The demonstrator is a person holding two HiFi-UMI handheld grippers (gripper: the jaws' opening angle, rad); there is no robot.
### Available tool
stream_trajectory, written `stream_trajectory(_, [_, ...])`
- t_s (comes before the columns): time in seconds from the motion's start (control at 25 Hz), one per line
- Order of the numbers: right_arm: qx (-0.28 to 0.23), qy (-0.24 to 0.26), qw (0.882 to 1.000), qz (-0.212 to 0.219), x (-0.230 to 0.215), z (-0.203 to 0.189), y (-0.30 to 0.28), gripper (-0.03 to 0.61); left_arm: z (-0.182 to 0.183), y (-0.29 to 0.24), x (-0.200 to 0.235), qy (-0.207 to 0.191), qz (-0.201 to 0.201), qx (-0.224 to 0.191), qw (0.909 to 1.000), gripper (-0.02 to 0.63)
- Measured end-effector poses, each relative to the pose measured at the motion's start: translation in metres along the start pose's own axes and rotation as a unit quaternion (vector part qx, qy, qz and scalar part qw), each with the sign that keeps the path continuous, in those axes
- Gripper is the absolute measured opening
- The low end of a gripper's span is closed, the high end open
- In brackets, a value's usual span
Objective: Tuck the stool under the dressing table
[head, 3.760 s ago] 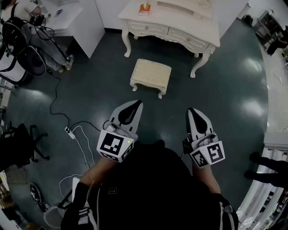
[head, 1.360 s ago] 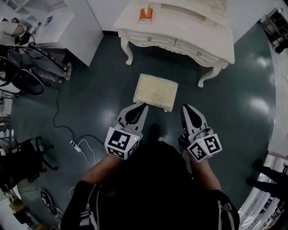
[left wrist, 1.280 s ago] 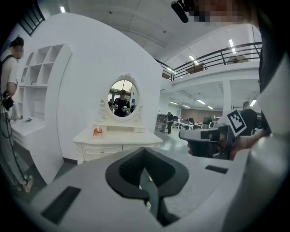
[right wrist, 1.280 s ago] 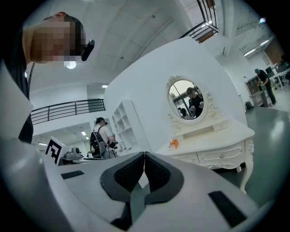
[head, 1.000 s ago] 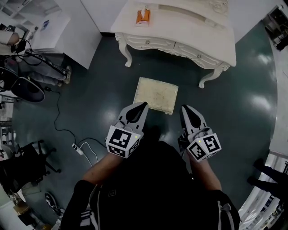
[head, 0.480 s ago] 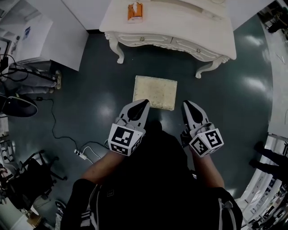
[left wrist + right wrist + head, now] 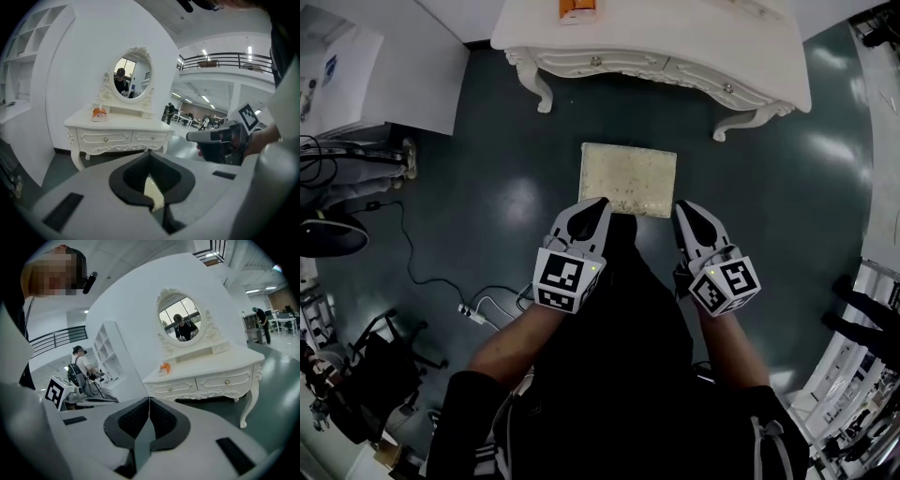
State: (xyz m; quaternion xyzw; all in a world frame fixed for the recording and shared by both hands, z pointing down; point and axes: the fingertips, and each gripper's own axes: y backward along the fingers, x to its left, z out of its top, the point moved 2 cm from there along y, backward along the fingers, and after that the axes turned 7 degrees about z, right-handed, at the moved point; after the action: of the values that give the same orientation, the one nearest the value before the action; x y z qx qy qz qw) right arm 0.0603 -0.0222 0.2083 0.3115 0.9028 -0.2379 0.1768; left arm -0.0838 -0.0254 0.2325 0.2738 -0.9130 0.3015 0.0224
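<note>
**A:** Start big. Where does the dressing table (image 7: 694,37) sit from the tools?

**B:** Straight ahead of both tips and well beyond them. Its drawer front runs crosswise to the way they point. The gap between its curved legs faces us.

**A:** And the stool (image 7: 628,178)?

**B:** Between the tools and the table, just ahead of the tips. It is out on the dark floor and not yet under the top. The cream cushion's long axis lies crosswise, parallel to the table front, so its near long edge faces the tools.

**A:** Which hand is nearer?

**B:** Roughly even. From above, the left gripper (image 7: 598,204) overlaps the near edge left of centre, and the right gripper (image 7: 682,208) sits at the near right corner. Contact can't be told from overhead.

**A:** Jaws?

**B:** Both pairs are pressed together with nothing pinched. In the left gripper view a sliver of cream cushion shows past the pads. In the right gripper view only floor shows.

**A:** Judgement?

**B:** Likely a two-point push away from us. The stool looks about centred on the leg gap, so the tips need to bear evenly or it will skew.
</note>
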Motion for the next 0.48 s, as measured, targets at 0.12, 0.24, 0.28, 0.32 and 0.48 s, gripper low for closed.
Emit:
stream_trajectory(0.12, [0.02,-0.004,1.0,0.0,-0.016,-0.02,-0.017,0.021,-0.019,-0.021,0.008,0.007,0.001,0.016,0.9998,0.005])
stream_trajectory(0.24, [0.039,-0.006,0.999,-0.002,-0.033,-0.044,-0.032,0.021,-0.044,-0.043,0.018,0.012,0.005,0.036,0.9993,0.005])
stream_trajectory(0.28, [0.045,-0.008,0.999,-0.004,-0.04,-0.052,-0.036,0.021,-0.053,-0.051,0.022,0.016,0.006,0.042,0.999,0.005])
stream_trajectory(0.32, [0.05,-0.012,0.999,-0.007,-0.048,-0.061,-0.041,0.021,-0.062,-0.059,0.027,0.021,0.009,0.048,0.9986,0.005])
stream_trajectory(0.48, [0.066,-0.037,0.997,-0.015,-0.07,-0.095,-0.054,0.021,-0.098,-0.084,0.042,0.038,0.021,0.073,0.9964,0.005])
